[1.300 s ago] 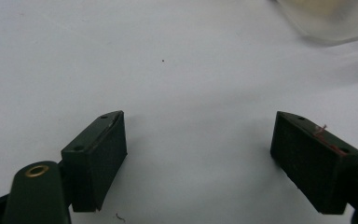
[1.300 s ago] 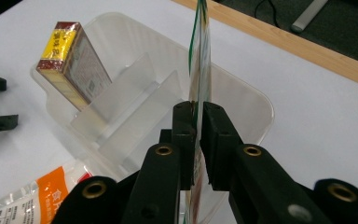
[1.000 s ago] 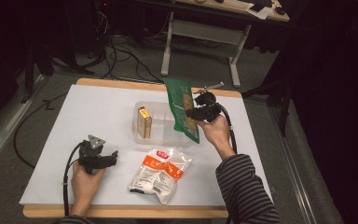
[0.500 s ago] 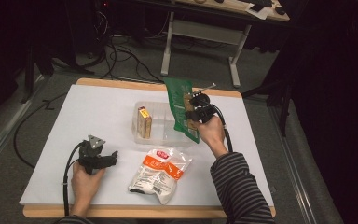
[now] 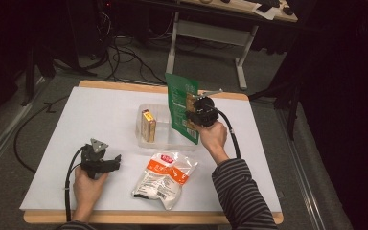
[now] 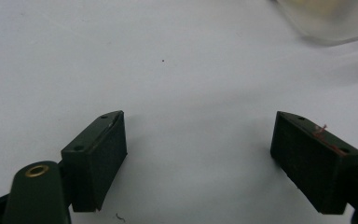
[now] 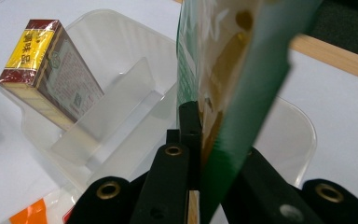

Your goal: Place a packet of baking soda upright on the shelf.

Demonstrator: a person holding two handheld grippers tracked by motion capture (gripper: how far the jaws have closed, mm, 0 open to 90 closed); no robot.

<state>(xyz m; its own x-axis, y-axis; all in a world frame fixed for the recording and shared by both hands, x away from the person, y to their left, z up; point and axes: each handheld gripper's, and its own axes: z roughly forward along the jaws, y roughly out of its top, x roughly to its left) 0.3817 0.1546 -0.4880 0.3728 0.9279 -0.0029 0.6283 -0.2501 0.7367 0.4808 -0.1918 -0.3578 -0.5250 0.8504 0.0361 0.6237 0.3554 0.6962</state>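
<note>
Near the front left corner of the white-covered table (image 5: 100, 110), the left gripper (image 5: 116, 164) rests in a person's hand, its fingers (image 6: 95, 158) standing well apart over the bare surface with nothing between them. Just right of it, by the front edge, an orange-and-white packet (image 5: 165, 178) lies flat. Behind the packet, at the middle of the table, a clear plastic tray (image 5: 160, 139) holds a small yellow-and-brown box (image 5: 148, 125) leaning on its divider. At the tray's right side, the right gripper (image 5: 188, 115), held by a hand in a striped sleeve (image 5: 242, 196), has just closed its fingers (image 7: 189, 126) on a green pouch (image 5: 182, 103). The pouch stands upright over the tray's right compartment, its top rising toward the far edge of the table.
</note>
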